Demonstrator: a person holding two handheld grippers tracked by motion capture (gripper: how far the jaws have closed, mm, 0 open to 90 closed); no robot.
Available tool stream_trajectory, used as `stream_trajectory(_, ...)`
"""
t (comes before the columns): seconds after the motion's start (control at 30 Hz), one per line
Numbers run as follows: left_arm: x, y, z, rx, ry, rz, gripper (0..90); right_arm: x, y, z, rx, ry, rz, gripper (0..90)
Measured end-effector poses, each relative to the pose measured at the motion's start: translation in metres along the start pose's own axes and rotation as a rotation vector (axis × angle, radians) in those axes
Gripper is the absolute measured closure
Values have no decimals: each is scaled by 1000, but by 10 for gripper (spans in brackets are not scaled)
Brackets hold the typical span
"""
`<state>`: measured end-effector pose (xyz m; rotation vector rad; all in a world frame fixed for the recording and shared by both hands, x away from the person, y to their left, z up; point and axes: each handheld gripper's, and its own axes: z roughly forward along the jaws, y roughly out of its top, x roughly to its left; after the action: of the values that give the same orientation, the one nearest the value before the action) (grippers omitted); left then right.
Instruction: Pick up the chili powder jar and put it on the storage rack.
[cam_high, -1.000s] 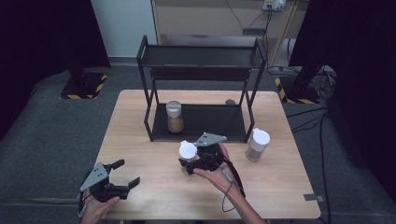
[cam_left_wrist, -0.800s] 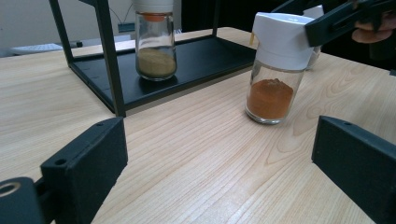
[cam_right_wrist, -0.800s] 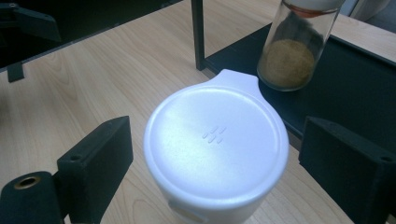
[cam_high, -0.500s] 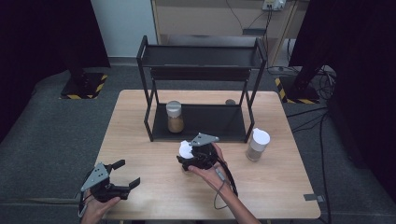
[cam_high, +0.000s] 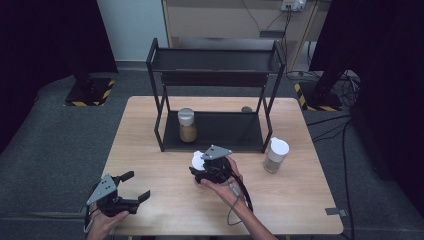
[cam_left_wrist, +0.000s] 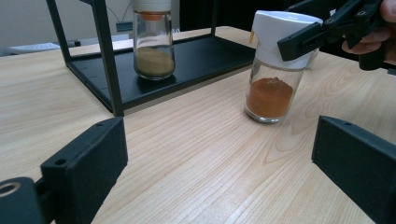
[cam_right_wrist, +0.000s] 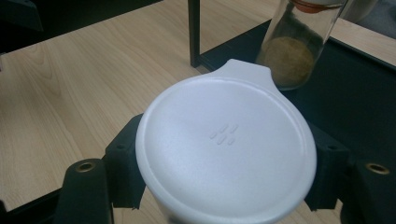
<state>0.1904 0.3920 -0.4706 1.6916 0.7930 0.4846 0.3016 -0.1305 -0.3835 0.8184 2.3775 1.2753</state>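
Your right gripper (cam_high: 204, 167) has its two jaws closed around the white cap of the red jar (cam_left_wrist: 271, 95). The jar stands on the table (cam_high: 300, 210), just in front of the rack (cam_high: 215, 75), near the middle of its front edge. In the left gripper view its glass bottom seems to touch the wood, so I think you are at the grab step and the lift has not begun.

Your left gripper (cam_high: 131, 194) is wide open and holds nothing. It rests well in front of the rack, off to its left side.

A yellow jar (cam_high: 187, 125) already stands on the rack's bottom shelf. A third jar (cam_high: 275, 155) waits by the rack's right leg.

Next, you likely lift the red jar and set it on the shelf beside the yellow one. Keep it upright, and clear the front bar.
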Motion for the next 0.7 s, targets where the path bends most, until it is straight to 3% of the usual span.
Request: stream_trajectory(0.7, 0, 0, 1, 4, -5, -4, 23, -17, 32, -24, -5, 40, -28, 311)
